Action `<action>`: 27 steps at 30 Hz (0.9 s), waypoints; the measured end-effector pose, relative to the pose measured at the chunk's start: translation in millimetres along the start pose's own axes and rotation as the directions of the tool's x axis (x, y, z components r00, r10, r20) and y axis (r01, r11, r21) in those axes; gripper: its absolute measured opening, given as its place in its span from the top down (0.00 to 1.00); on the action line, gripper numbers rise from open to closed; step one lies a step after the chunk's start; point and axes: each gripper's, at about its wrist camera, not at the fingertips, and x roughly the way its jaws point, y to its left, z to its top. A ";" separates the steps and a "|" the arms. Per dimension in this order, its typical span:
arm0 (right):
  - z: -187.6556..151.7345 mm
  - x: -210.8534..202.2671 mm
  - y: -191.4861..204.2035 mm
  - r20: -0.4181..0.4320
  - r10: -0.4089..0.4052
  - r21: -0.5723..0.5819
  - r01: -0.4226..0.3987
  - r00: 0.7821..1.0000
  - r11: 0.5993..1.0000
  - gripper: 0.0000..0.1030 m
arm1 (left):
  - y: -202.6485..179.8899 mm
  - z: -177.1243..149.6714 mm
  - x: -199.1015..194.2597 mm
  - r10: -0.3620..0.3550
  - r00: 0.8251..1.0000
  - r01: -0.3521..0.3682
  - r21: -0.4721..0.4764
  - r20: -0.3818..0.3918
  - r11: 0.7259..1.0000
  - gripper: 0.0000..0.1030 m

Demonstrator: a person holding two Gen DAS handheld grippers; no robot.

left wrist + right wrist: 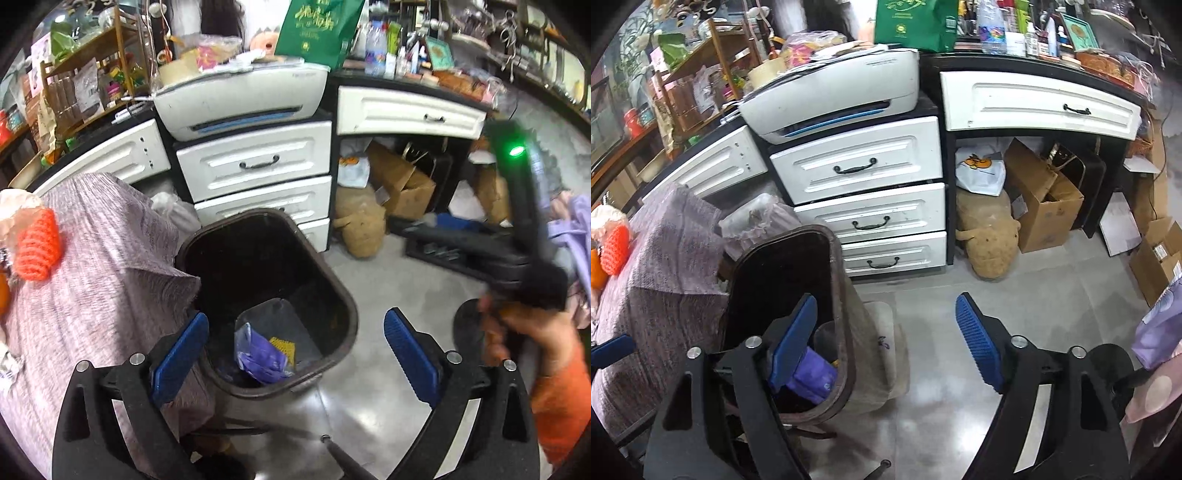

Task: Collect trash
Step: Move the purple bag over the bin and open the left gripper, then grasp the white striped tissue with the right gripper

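Note:
A dark brown trash bin (343, 291) stands on the floor beside a table with a mauve cloth (96, 266). A crumpled purple wrapper (262, 358) and a yellow scrap (282, 347) lie at its bottom. My left gripper (295, 354) is open and empty, hovering over the bin's mouth. My right gripper (886, 343) is open and empty, above the bin's right rim (846, 295); the purple wrapper (812, 376) shows behind its left finger. In the left wrist view the right gripper's body shows blurred at the right edge, jaws out of view.
A white drawer unit (879, 195) with a printer (831, 99) on top stands behind the bin. Cardboard boxes (1041, 199) and a plush toy (990, 240) lie under the desk. An orange knitted item (37, 247) sits on the cloth. Grey tiled floor (997, 295) spreads to the right.

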 end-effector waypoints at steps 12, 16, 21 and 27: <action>-2.1 -33.5 72.9 0.038 0.142 -0.131 -0.136 0.989 0.982 0.15 | 37.1 -14.2 -83.9 0.033 0.987 -0.016 -0.110 0.157 0.994 0.05; -3.7 -46.9 101.4 0.044 0.200 -0.177 -0.190 0.979 0.966 0.10 | 56.9 -23.1 -106.6 0.088 0.977 -0.060 -0.149 0.194 0.987 0.05; -6.6 -63.0 137.8 0.053 0.264 -0.248 -0.244 0.963 0.938 0.09 | 92.2 -41.8 -126.8 0.173 0.965 -0.127 -0.221 0.199 0.967 0.05; -12.3 -76.5 184.7 0.030 0.348 -0.327 -0.320 0.937 0.889 0.09 | 138.2 -72.1 -146.5 0.272 0.948 -0.216 -0.296 0.165 0.931 0.05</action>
